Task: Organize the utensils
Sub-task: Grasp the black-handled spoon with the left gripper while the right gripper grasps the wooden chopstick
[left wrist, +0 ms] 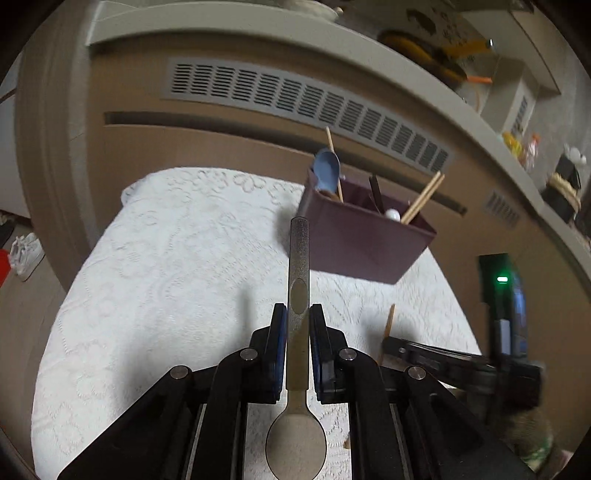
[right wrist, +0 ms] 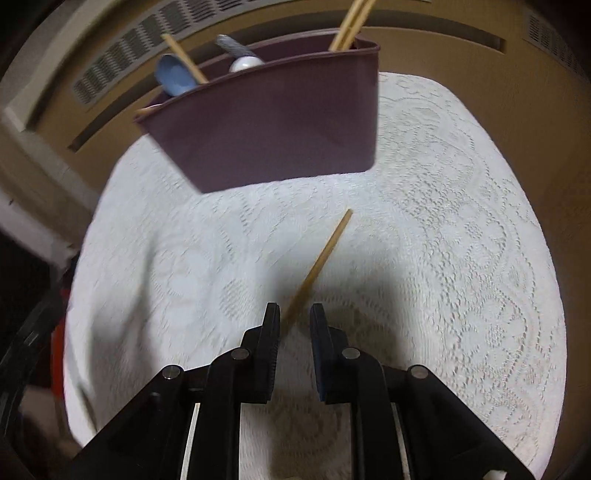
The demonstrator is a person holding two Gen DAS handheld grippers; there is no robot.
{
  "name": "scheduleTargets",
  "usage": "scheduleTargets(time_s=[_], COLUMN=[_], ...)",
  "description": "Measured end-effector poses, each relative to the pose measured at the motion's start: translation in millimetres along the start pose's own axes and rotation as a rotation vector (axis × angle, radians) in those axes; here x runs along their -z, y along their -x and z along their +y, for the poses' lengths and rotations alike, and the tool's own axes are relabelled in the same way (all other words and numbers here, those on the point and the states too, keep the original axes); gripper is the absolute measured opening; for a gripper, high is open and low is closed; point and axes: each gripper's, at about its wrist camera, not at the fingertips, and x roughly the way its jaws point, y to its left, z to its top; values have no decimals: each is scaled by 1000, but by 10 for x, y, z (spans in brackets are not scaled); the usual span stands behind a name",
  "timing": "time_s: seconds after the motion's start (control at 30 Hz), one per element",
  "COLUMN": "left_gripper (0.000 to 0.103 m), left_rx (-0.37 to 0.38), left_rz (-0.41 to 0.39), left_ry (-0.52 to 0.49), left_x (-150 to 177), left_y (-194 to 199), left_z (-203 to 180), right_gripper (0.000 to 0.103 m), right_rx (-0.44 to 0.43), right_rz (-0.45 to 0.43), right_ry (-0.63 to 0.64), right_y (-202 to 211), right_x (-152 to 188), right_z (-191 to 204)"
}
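My left gripper (left wrist: 298, 308) is shut on the handle of a metal spoon (left wrist: 298, 258). The spoon's bowl points back toward the camera and its handle points toward a dark purple utensil holder (left wrist: 364, 236) on the white lace tablecloth (left wrist: 166, 258). The holder (right wrist: 273, 125) contains a blue spoon (right wrist: 173, 75), wooden chopsticks (right wrist: 351, 22) and a white-tipped utensil. My right gripper (right wrist: 294, 308) is shut on a single wooden chopstick (right wrist: 325, 254), which slants up toward the holder's right end. In the left wrist view, the right gripper (left wrist: 388, 343) is low at the right.
Behind the table runs a tan cabinet with a long vent grille (left wrist: 295, 96). A cluttered shelf curves along the upper right. A dark device with a green light (left wrist: 501, 279) stands at the right. A white shoe (left wrist: 26, 254) lies on the floor at the left.
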Motion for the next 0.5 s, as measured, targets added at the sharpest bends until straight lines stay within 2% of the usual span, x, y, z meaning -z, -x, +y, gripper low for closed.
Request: scheduleTargets(time_s=[0.1, 0.23, 0.27, 0.4, 0.5], left_gripper=[12, 12, 13, 12, 12], left_rx=[-15, -31, -29, -24, -19], left_rz=[-25, -35, -34, -29, -25], left_ry=[15, 14, 17, 23, 18], left_x=[26, 68, 75, 129, 158], left_y=[62, 62, 60, 99, 118], left_z=[56, 122, 128, 135, 91], right_gripper=[17, 19, 15, 12, 12], right_rx=[76, 176, 169, 55, 3], right_rz=[-1, -48, -51, -34, -60], right_ry=[13, 185, 214, 221, 215], right_y=[-145, -168, -163, -47, 175], right_x=[-43, 44, 66, 130, 204], right_z=[137, 417, 436, 322, 175])
